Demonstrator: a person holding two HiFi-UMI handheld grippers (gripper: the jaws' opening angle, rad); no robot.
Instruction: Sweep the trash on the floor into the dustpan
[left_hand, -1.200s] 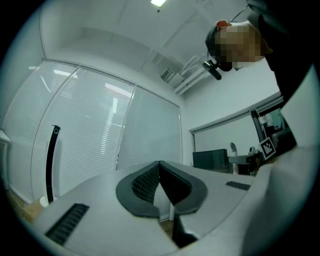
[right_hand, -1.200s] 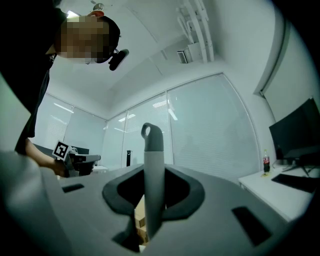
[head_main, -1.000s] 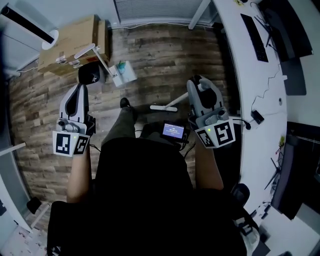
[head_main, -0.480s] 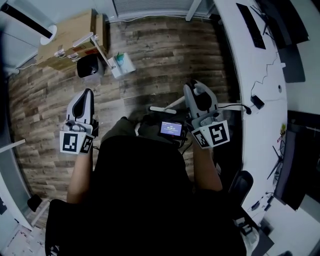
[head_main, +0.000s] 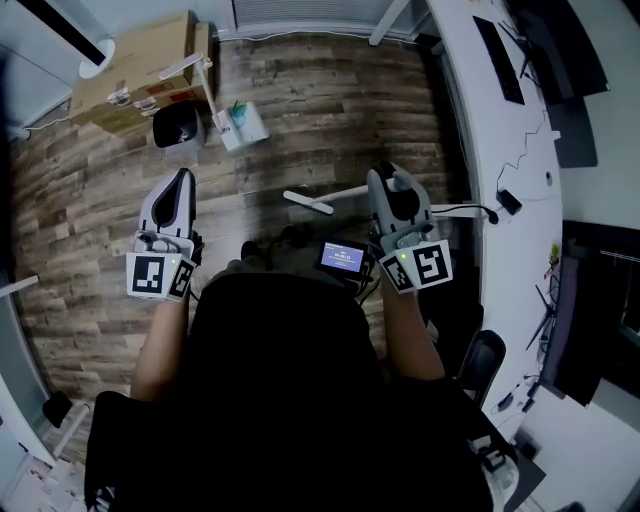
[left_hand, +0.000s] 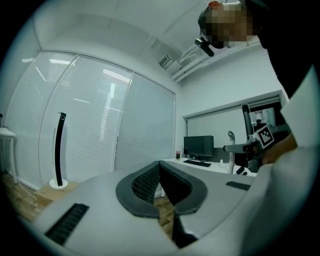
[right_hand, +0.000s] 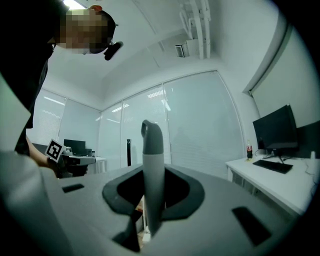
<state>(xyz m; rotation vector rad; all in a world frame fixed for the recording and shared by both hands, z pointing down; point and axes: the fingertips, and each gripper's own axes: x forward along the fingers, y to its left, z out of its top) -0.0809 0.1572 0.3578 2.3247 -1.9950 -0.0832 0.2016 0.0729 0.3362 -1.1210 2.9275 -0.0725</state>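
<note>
Over the floor (head_main: 330, 100), right gripper (head_main: 388, 178) jaws clamp broom handle (right_hand: 152, 170); left gripper (head_main: 180, 180) jaws closed, empty. Pre-sweep; collecting dustpan (head_main: 178, 130) seemingly next.

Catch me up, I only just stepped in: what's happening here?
A person stands on the wooden floor with a gripper in each hand. The right gripper is shut on an upright grey-and-white broom handle; the broom's white head is down near the floor. The left gripper is shut and empty. What looks like a dark dustpan stands further off by a cardboard box, so sweeping into it has not begun.
</note>
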